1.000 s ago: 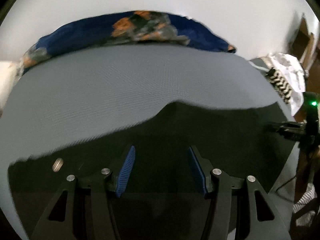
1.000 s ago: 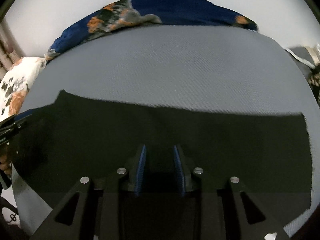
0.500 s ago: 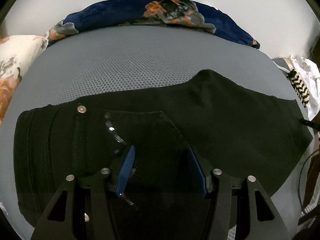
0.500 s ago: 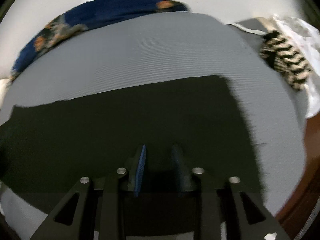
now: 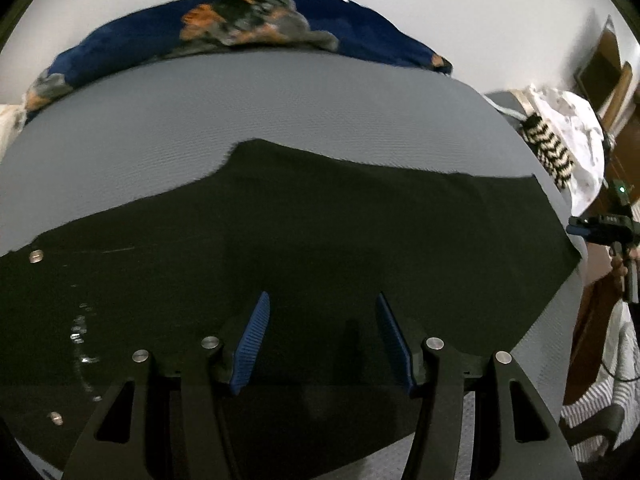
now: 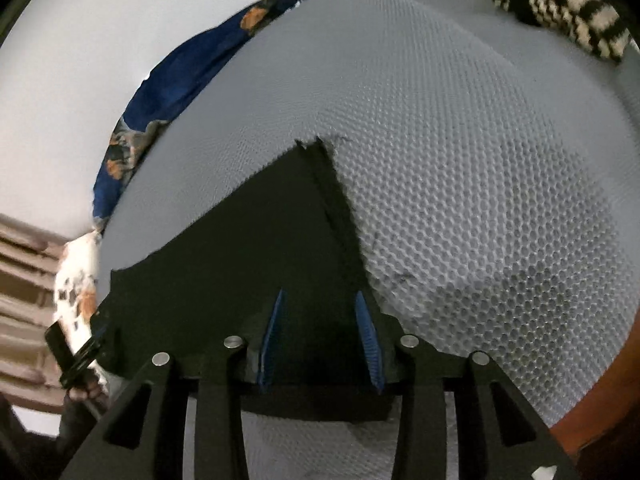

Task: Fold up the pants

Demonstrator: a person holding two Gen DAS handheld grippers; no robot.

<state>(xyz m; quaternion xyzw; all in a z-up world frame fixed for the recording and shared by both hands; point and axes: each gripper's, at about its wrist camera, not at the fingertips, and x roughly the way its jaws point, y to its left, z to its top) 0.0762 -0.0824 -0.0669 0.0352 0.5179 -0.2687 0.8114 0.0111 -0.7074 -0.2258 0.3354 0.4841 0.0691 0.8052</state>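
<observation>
Black pants (image 5: 304, 248) lie spread flat on a grey honeycomb-mesh mattress (image 5: 280, 112), running across it from the left edge toward the right edge. Waistband end sits at the left, with a metal button (image 5: 37, 256) and rivets catching light. Hem end lies near the mattress's right edge; the hem corner (image 6: 316, 148) shows a short slit.

Left gripper (image 5: 322, 340) hangs over the middle of the pants, jaws standing apart, blue pads clear of the cloth, nothing between them. Right gripper (image 6: 320, 332) is above the hem end, just inside the cloth's edge; jaws opening, black fabric seen below the gap, pads not pressing on it. In the left wrist view the right gripper (image 5: 600, 230) appears at the mattress's right edge, held by a hand (image 5: 622, 266).

Along the far edge of the mattress: a navy blanket (image 5: 248, 28) with orange floral print, bunched against a plain white wall (image 5: 440, 8). Black-and-cream zigzag cloth (image 6: 560, 0) and a white garment (image 5: 576, 136) at the far right corner. A white floral pillow (image 6: 76, 280) at the far left corner. Wooden furniture (image 5: 608, 64) beyond the right edge. Lighting dim; pants show little detail.
</observation>
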